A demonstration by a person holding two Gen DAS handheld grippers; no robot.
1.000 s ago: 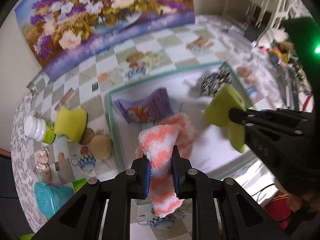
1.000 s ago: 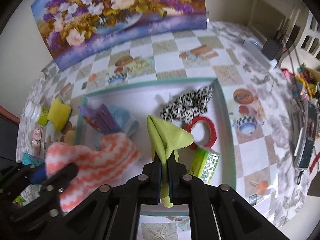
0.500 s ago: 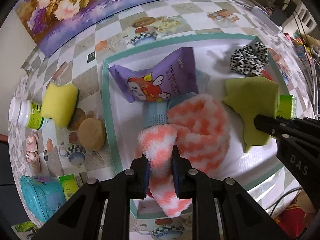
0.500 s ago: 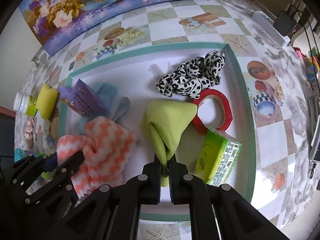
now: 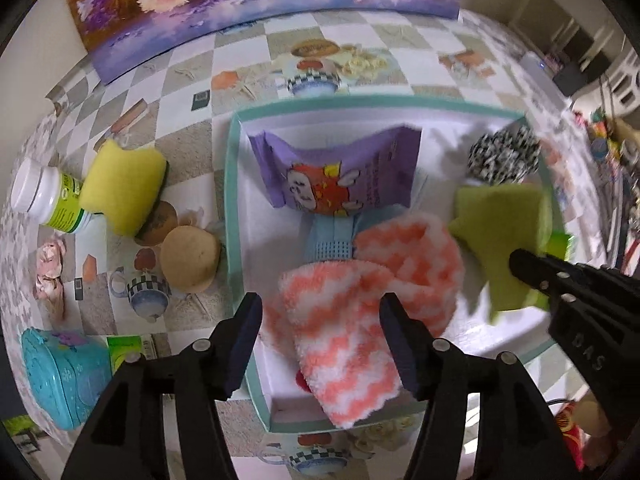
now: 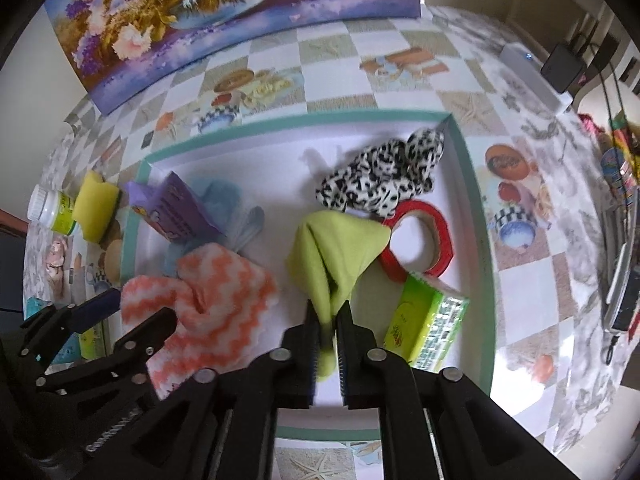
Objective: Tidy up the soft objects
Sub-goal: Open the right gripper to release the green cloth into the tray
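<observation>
Left wrist view. The left tool is standing wide open, its fingers spread to either side of the orange-and-white fuzzy cloth without pinching it. The cloth is lying in the teal-rimmed tray, draping toward the tray's near rim. Behind it a purple snack packet is resting over a pale blue fabric item. The right tool is entering from the right, touching the lime-green cloth. Shown clearly only here, on the table left of the tray: a yellow sponge, a white bottle beside it, a round tan pad and a turquoise box toward the table's near left corner.

Right wrist view. The right tool is pinching the lower corner of the lime-green cloth between nearly closed fingers; the cloth is lying mid-tray. Seen fully only here: a black-and-white spotted fabric in the far right corner of the tray, a red tape ring just beside the green cloth, and a green tissue pack near the right rim. The left tool is showing at the left, open around the fuzzy cloth.
</observation>
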